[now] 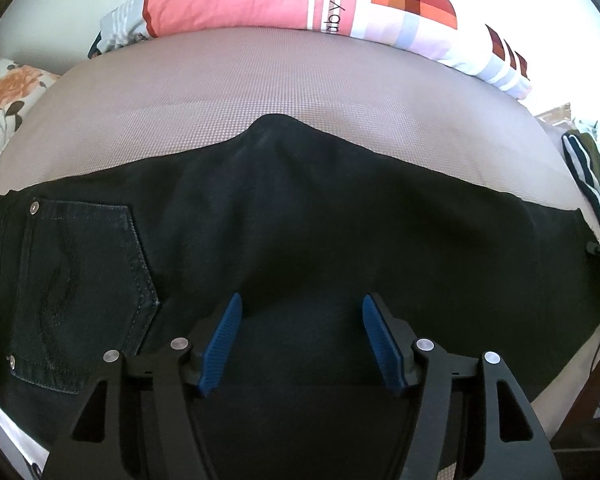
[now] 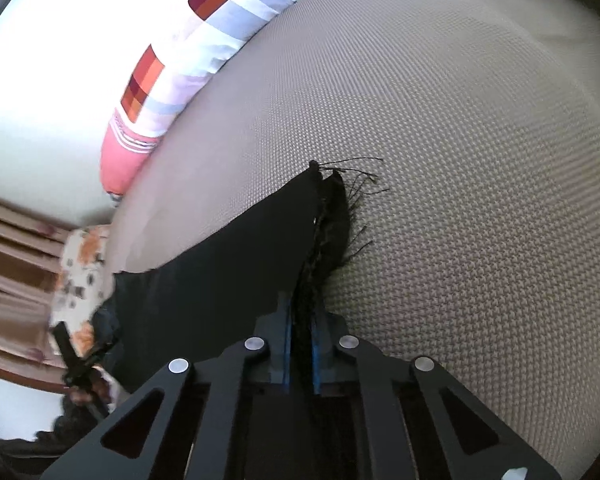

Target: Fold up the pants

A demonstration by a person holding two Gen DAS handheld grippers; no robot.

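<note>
1. The left gripper [image 1: 302,312] points steeply downward, its two blue-padded fingers [image 1: 220,346] spread well apart; nothing is pinched between the pads.
2. The right gripper [image 2: 300,320] tilts downward, its blue pads almost together, clamped on the dark frayed pants [image 2: 328,216] hem, which runs forward from between the fingertips.

Pants [image 1: 300,208] run past the frame's left edge — waistband unseen.

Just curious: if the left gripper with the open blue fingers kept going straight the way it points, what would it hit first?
Most likely the black pants spread right below the left gripper, though depth is hard to judge.
</note>
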